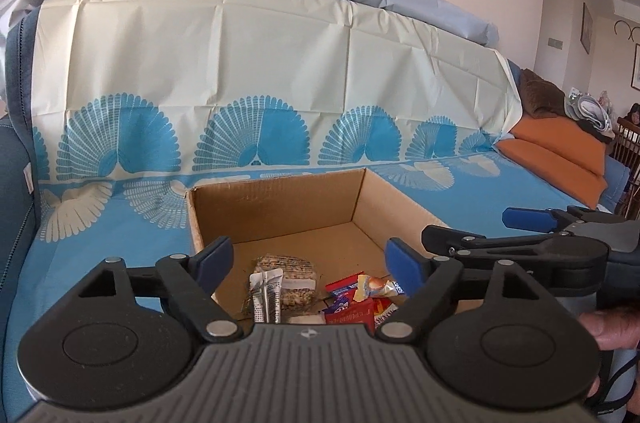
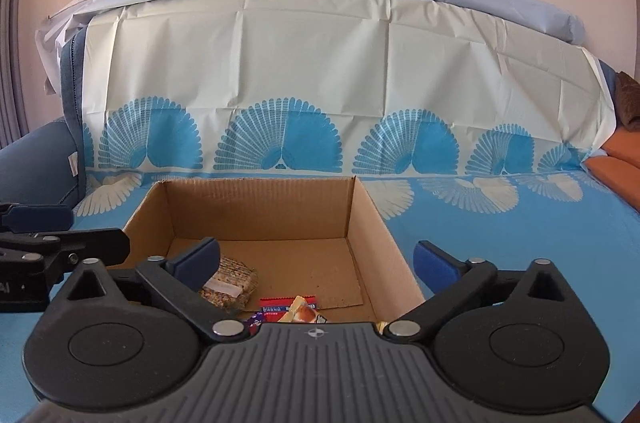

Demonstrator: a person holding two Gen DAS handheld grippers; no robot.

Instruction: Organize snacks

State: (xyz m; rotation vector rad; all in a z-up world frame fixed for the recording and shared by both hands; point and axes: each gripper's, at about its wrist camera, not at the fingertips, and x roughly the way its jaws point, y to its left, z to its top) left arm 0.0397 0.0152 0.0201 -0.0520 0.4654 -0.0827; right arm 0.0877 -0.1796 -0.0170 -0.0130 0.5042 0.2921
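An open cardboard box [image 1: 280, 199] [image 2: 260, 199] sits on a sofa covered with a blue and cream sheet. Inside, at its near end, lie a grain bar in clear wrap [image 1: 290, 279] [image 2: 232, 285], two silver sachets [image 1: 266, 297], red packets [image 1: 348, 311] [image 2: 280, 307] and a yellow wrapped sweet [image 1: 374, 287] [image 2: 304, 311]. My left gripper [image 1: 308, 255] is open and empty above the box's near end. My right gripper [image 2: 316, 259] is open and empty, straddling the box's right wall. Each gripper shows in the other's view [image 1: 520, 231] [image 2: 40, 235].
The sofa sheet [image 1: 120, 223] [image 2: 520, 223] spreads around the box. An orange cushion [image 1: 560, 151] and piled clothes [image 1: 588, 111] lie at the sofa's right end. The sofa back rises behind the box. A wooden chair [image 1: 630, 139] stands far right.
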